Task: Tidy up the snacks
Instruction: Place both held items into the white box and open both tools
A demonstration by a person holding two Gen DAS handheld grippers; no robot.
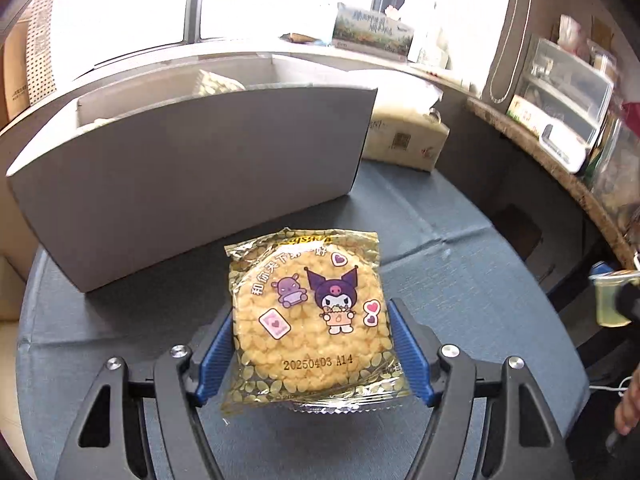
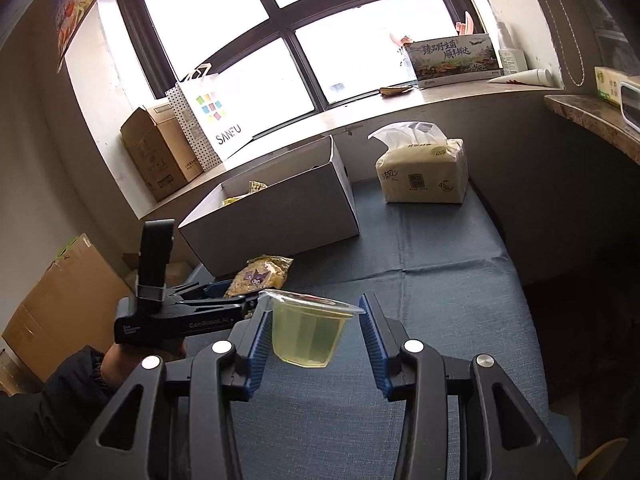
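Left wrist: cracker pack [image 1: 310,320] betw left gripper [image 1: 310,344] pads

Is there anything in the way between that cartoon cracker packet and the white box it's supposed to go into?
Nothing lies on the cloth between the cracker packet and the white box. The only barrier is the box's own tall front wall, which the packet must be lifted over. The left gripper already straddles the packet.
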